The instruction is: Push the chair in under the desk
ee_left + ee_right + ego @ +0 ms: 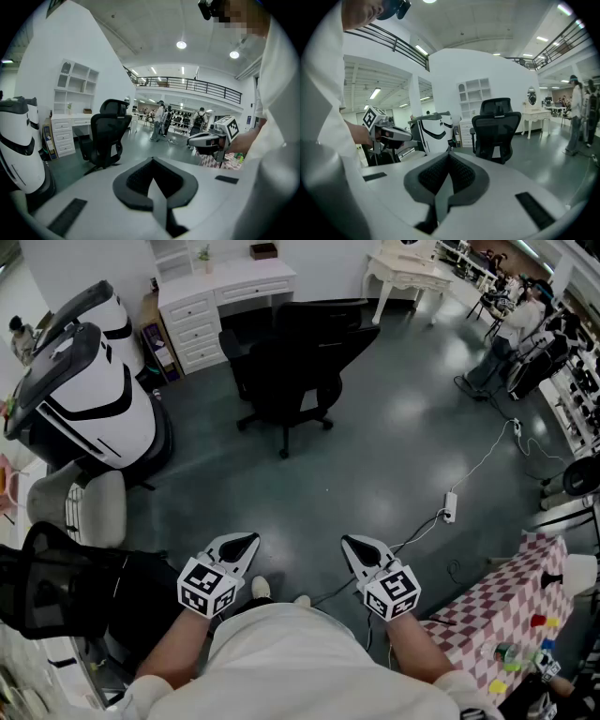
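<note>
Nearest, at 7 and 5 o'clock: left gripper (247, 541) and right gripper (349, 542), jaws pressed together on nothing, pointing slightly down over grey floor (394, 437). Farther, at 12 o'clock: black chair (300, 362), well apart from both, just before white desk (230, 285).

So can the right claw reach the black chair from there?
Probably not yet. The right claw is held near the person, and the black chair stands far off across the floor. Nothing blocks the way, so walking closer should do.
</note>
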`<state>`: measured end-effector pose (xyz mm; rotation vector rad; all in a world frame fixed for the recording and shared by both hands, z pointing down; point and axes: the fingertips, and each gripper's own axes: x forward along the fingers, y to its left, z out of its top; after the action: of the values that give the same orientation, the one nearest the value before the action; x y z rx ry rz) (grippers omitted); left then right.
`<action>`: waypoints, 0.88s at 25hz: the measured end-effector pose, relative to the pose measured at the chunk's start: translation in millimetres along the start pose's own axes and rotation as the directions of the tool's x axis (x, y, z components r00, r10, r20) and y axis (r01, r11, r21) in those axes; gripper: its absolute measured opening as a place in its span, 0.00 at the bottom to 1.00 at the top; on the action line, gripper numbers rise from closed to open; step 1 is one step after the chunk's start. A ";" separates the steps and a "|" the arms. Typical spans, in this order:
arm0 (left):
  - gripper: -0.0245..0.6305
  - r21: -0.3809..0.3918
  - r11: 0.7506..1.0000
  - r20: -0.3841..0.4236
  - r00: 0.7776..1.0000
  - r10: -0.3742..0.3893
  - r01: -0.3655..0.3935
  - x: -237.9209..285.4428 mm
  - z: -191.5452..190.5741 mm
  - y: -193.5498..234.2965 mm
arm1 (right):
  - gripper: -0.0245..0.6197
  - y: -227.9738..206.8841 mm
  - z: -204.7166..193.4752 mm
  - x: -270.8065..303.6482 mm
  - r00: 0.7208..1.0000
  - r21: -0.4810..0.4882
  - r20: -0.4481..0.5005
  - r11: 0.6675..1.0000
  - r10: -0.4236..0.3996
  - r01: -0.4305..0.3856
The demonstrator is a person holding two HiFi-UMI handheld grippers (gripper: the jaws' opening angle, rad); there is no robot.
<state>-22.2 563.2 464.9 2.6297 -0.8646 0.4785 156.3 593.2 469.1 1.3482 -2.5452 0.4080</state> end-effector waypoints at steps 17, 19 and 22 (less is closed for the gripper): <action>0.13 0.015 1.000 0.051 0.999 0.017 -0.017 -31.8 4.6 52.8 | 0.11 27.2 28.7 57.7 1.000 -0.029 0.024 1.000 -0.009 0.009; 0.16 0.013 0.999 0.060 0.998 0.029 -0.030 -36.9 5.1 64.7 | 0.19 28.2 33.8 67.3 0.999 -0.039 0.032 0.999 -0.022 0.023; 0.22 0.007 0.999 0.073 0.996 0.044 -0.045 -46.2 4.0 83.5 | 0.30 32.6 38.3 82.4 0.999 -0.044 0.035 0.998 -0.041 0.042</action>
<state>-107.9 521.4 459.4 2.6557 -0.9477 0.4007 81.1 534.1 456.0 1.4013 -2.5331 0.3205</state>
